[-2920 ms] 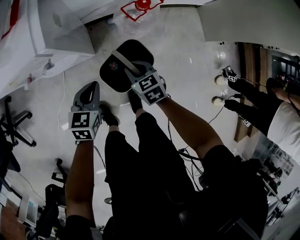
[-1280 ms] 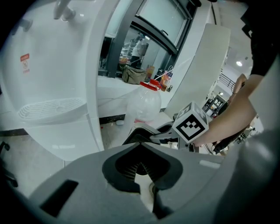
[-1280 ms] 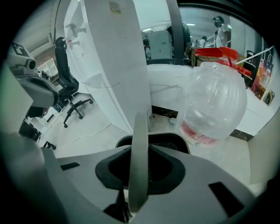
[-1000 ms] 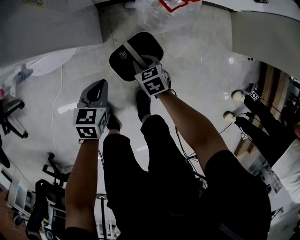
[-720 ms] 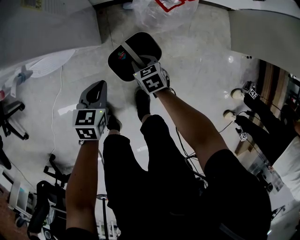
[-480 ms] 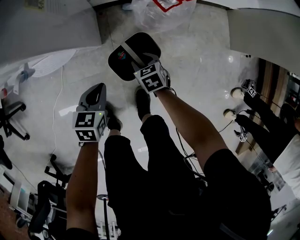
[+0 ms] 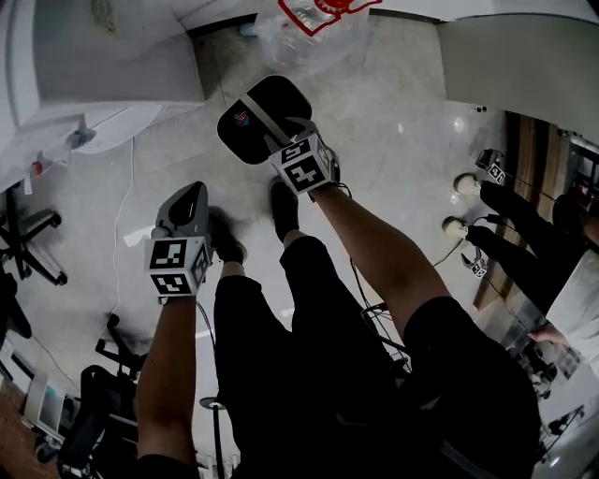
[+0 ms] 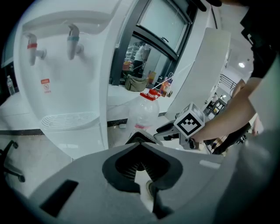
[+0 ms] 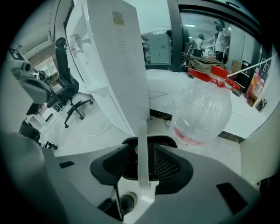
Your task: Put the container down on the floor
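Note:
A black container [image 7: 245, 136] with a pale grey handle [image 7: 263, 116] stands on the floor. My right gripper [image 7: 279, 140] hangs just above it. In the right gripper view the handle [image 9: 142, 144] rises upright between the jaws, which have just been opening and now stand wide, off the handle on both sides. The container's rim [image 9: 131, 141] shows below them. My left gripper [image 7: 190, 195] is off to the left over bare floor, away from the container. Its pads [image 8: 131, 165] meet with nothing between them. From there I see the right gripper [image 8: 168, 130] and the container's edge [image 8: 139, 136].
A white water dispenser [image 7: 103, 47] stands at the back left, a clear water bottle [image 7: 314, 17] with a red cap behind the container. My shoes [image 7: 284, 206] are just short of the container. An office chair [image 7: 28, 243] is left, another person's legs [image 7: 515, 220] right.
The right jaws have opened off the handle and the container stays on the floor. Both grippers have lifted a little.

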`<state>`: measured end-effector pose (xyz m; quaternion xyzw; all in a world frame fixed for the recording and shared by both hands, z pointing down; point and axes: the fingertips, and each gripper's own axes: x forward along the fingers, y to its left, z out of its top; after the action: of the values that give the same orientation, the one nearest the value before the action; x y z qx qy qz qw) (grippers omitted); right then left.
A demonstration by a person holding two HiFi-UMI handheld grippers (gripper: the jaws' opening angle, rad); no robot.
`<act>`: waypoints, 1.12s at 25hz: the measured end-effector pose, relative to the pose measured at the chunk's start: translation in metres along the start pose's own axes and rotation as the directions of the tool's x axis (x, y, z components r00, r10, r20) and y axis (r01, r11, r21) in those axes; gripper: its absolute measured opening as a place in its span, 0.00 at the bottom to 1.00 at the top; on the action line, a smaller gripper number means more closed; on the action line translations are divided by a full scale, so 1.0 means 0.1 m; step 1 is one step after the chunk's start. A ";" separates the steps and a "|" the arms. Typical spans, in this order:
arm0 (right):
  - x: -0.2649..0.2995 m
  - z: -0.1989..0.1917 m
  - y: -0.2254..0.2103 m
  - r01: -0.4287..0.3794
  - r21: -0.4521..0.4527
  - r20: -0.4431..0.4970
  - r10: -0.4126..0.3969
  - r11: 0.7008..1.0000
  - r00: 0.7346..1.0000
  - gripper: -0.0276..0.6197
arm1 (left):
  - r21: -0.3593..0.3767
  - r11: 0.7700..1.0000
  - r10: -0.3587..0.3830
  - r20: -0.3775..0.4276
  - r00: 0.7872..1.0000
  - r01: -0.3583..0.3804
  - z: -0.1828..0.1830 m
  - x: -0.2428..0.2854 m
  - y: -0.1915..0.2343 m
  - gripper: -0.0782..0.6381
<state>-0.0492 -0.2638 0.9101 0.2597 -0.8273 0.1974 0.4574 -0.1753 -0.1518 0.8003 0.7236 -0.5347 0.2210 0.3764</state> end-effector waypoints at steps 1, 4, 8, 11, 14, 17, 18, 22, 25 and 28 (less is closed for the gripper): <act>-0.08 0.03 0.02 -0.002 0.007 0.007 0.002 1.000 1.000 0.30 | 0.000 1.000 -0.002 0.006 1.000 0.002 0.03 -0.07 -0.03 0.12; -0.40 0.11 0.11 -0.013 0.049 0.032 0.011 0.999 0.999 0.30 | -0.005 1.000 -0.011 0.022 1.000 0.011 0.15 -0.33 -0.16 0.12; -0.90 0.36 0.17 0.001 0.080 0.078 -0.007 0.997 0.997 0.29 | -0.003 1.000 -0.021 0.072 0.997 0.022 0.43 -0.69 -0.36 0.12; -1.31 0.61 0.06 0.064 0.146 0.154 -0.087 0.987 0.984 0.21 | 0.010 0.999 -0.037 0.082 0.996 0.037 0.56 -0.97 -0.49 0.12; -1.62 0.84 -0.05 0.076 0.206 0.219 -0.122 0.976 0.968 0.20 | 0.063 0.996 -0.063 0.104 0.993 0.057 0.74 -1.21 -0.55 0.12; -1.95 1.03 0.03 0.076 0.197 0.256 -0.126 0.977 0.959 0.16 | 0.093 0.993 -0.086 0.127 0.988 0.075 0.86 -1.48 -0.60 0.12; -2.08 1.10 0.08 0.070 0.194 0.270 -0.122 0.979 0.955 0.15 | 0.099 0.992 -0.088 0.130 0.988 0.075 0.88 -1.58 -0.63 0.12; -2.64 1.28 0.31 0.034 0.190 0.315 -0.094 0.981 0.944 0.09 | 0.091 0.993 -0.085 0.167 0.982 0.070 1.02 -2.01 -0.78 0.12; -2.99 1.44 0.41 0.052 0.174 0.330 -0.108 0.983 0.938 0.09 | 0.071 0.995 -0.081 0.233 0.969 0.066 1.29 -2.32 -0.88 0.12; -3.32 1.62 0.50 0.067 0.170 0.357 -0.125 0.983 0.926 0.08 | 0.123 0.991 -0.084 0.287 0.954 0.050 1.51 -2.55 -0.96 0.12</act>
<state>-0.0371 -0.2328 0.5387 0.3667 -0.8665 0.1863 0.2829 -0.1816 -0.1011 0.4927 0.7864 -0.5459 0.1293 0.2587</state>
